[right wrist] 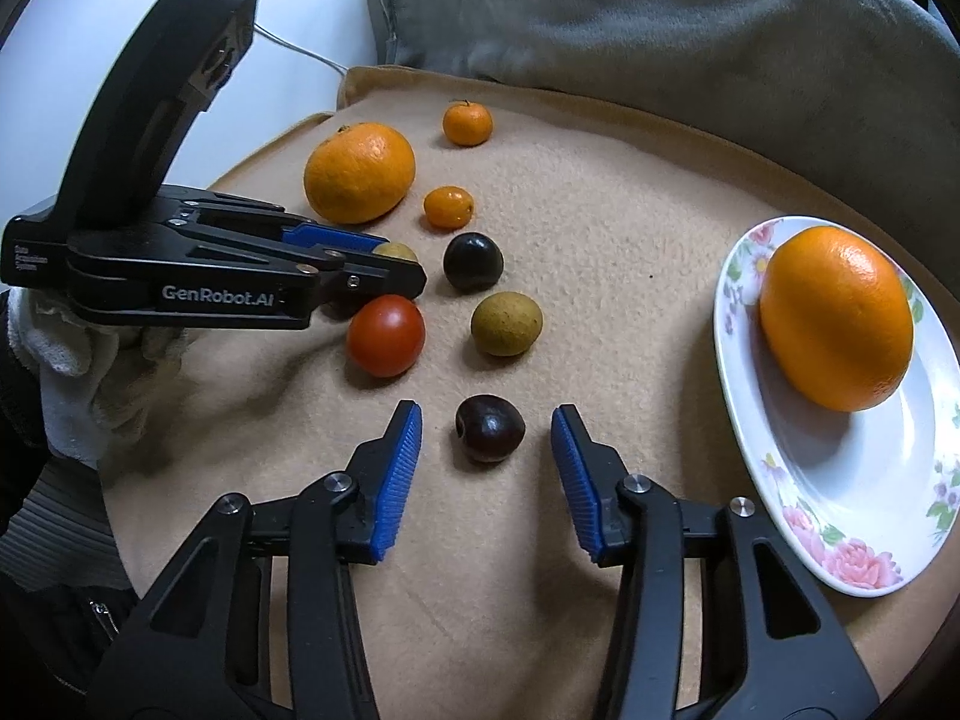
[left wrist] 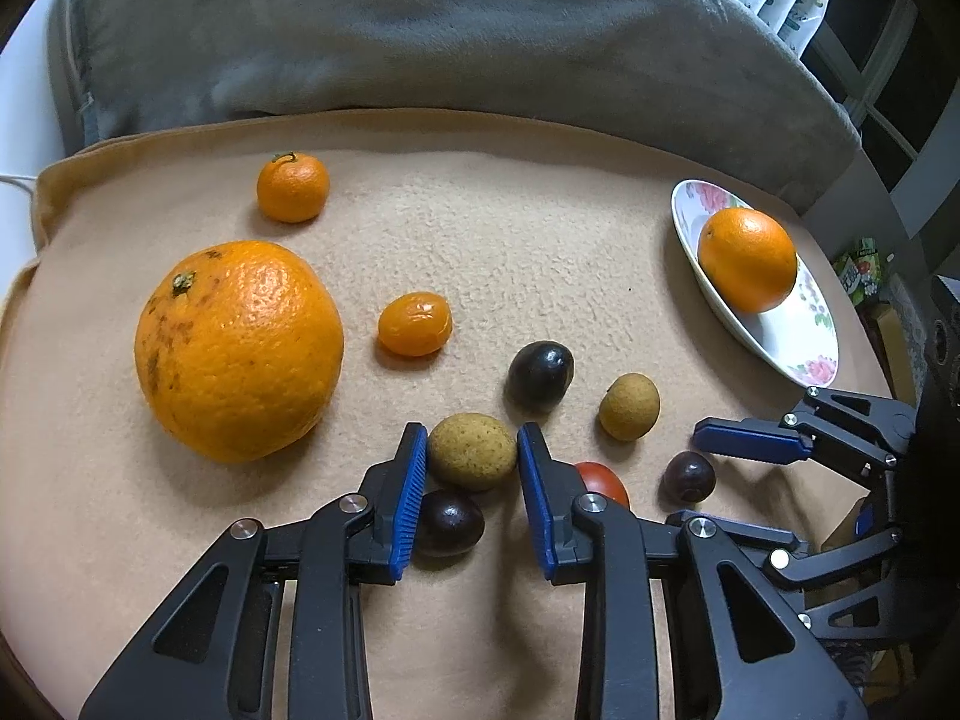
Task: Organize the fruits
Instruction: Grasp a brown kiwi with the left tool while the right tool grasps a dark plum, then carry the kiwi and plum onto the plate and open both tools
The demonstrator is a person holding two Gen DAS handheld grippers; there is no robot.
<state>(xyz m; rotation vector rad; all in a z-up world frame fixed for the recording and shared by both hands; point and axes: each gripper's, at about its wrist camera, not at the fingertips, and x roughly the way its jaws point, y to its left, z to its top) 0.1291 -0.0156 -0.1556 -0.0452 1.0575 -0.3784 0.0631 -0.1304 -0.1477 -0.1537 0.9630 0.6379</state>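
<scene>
Tan blanket point(left wrist: 540, 240): speckled fruit point(left wrist: 472, 451) between left tool point(left wrist: 472, 468)'s unclenched pads, touching neither.

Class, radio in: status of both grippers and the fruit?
Left hand-held gripper brackets speckled fruit, unclamped. Right hand-held gripper open around dark plum. One orange plated.

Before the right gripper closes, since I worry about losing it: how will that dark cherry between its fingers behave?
The dark cherry looks round and glossy, so it may slip or squirt out if the right gripper closes off-centre. The fuzzy beige blanket probably damps rolling. It seems small and light, with soft skin; a firm squeeze could bruise it.
</scene>
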